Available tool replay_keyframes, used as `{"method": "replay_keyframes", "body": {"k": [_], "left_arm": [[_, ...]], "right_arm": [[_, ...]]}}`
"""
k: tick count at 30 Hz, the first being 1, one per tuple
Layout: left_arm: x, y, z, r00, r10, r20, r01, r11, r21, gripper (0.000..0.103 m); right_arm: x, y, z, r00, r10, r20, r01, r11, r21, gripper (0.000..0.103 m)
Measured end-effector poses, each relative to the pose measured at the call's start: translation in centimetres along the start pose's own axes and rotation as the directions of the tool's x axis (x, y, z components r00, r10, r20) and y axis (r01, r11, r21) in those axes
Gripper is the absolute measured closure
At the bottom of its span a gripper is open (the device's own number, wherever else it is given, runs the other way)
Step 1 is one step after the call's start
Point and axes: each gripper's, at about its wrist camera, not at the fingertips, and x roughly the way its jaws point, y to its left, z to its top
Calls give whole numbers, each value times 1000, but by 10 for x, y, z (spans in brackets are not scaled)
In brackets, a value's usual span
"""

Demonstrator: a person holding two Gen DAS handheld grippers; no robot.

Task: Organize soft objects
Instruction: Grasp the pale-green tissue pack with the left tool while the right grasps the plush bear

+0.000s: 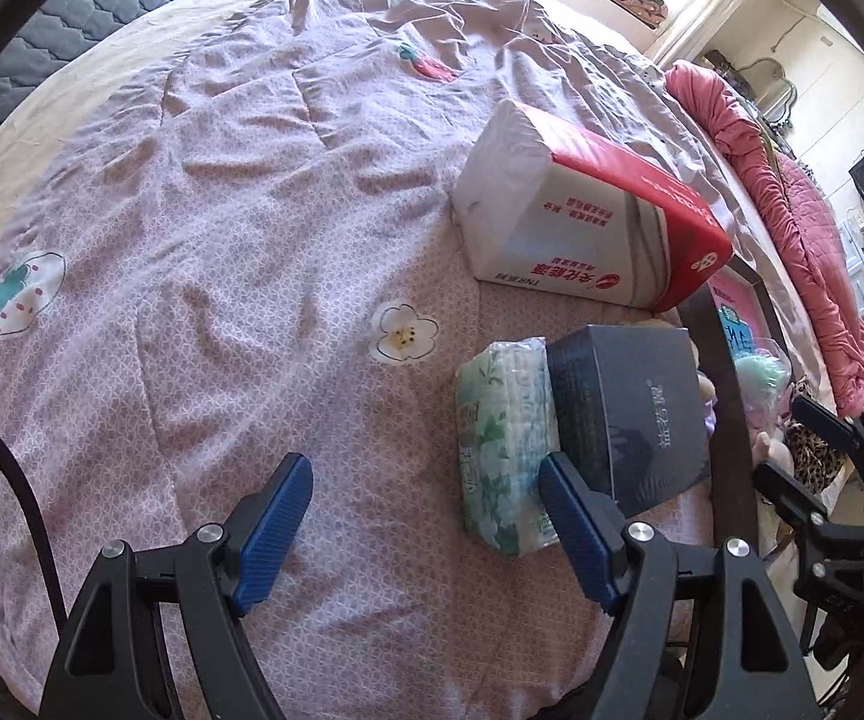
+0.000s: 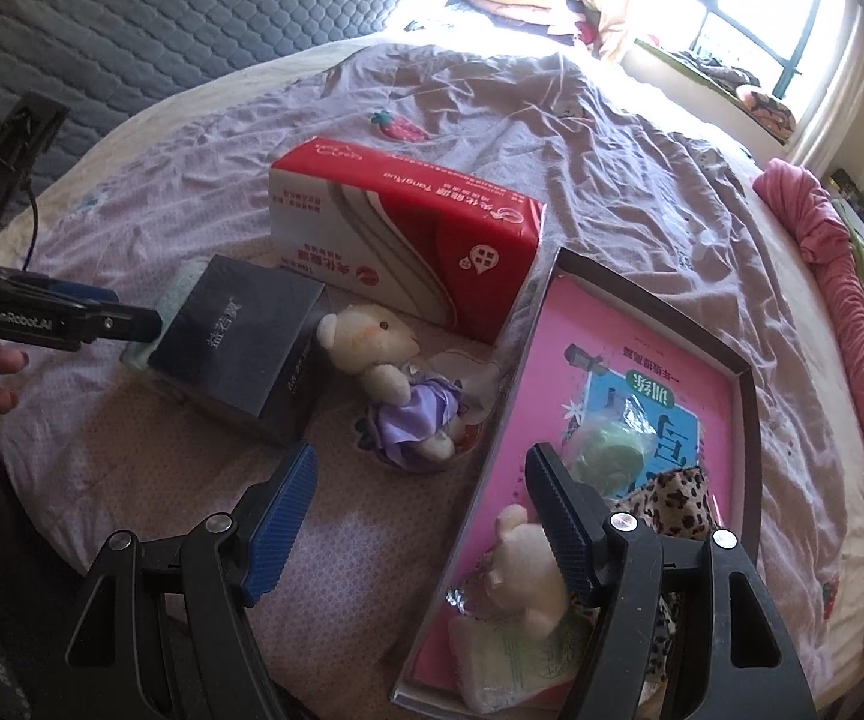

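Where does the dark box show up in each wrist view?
Left wrist: the dark box sits lower right, against the green tissue pack, just past the left gripper.
Right wrist: the dark box is left of centre, beside the teddy bear, with the left gripper's tip at its left edge.
Shared landmark: the red tissue pack lies behind the box in both views.

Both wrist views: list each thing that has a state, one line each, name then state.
left gripper: open, empty
right gripper: open, empty
red tissue pack: sealed, on the quilt
green tissue pack: sealed, beside the dark box
dark box: closed
bear in purple dress: on the quilt, outside the tray
tray: holds several soft items
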Motion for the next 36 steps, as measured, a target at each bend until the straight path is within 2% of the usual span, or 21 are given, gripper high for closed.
{"method": "replay_keyframes", "body": {"k": [8, 12, 15, 18, 20, 23, 26, 33, 36], "left_arm": [[5, 5, 3, 999, 5, -38, -5, 1000, 13, 25], [3, 10, 2, 999, -10, -41, 11, 1000, 8, 24], [4, 19, 1, 999, 10, -49, -10, 1000, 1, 24], [4, 29, 2, 999, 5, -51, -7, 1000, -26, 24], [4, 33, 3, 999, -26, -46, 24, 999, -40, 24], [7, 35, 5, 992, -117, -55, 113, 991, -66, 24], [11, 29, 6, 985, -159, -64, 154, 985, -71, 24], [28, 9, 13, 991, -90, -98, 89, 996, -24, 24], [35, -4, 17, 994, -32, -104, 34, 999, 22, 24]], "right_arm": [[60, 16, 14, 996, -70, -58, 61, 987, -152, 30], [82, 18, 21, 996, -58, -73, 45, 984, -170, 30], [90, 18, 26, 997, -24, -73, 12, 987, -159, 48], [97, 21, 27, 997, -20, -81, 5, 984, -181, 55], [98, 21, 26, 997, -20, -73, 5, 982, -191, 57], [98, 21, 24, 997, -52, -62, 37, 974, -224, 68], [95, 23, 20, 996, -64, -60, 47, 967, -249, 68], [83, 19, 18, 996, -72, -47, 61, 977, -205, 69], [74, 15, 18, 997, -76, -30, 70, 981, -180, 69]]}}
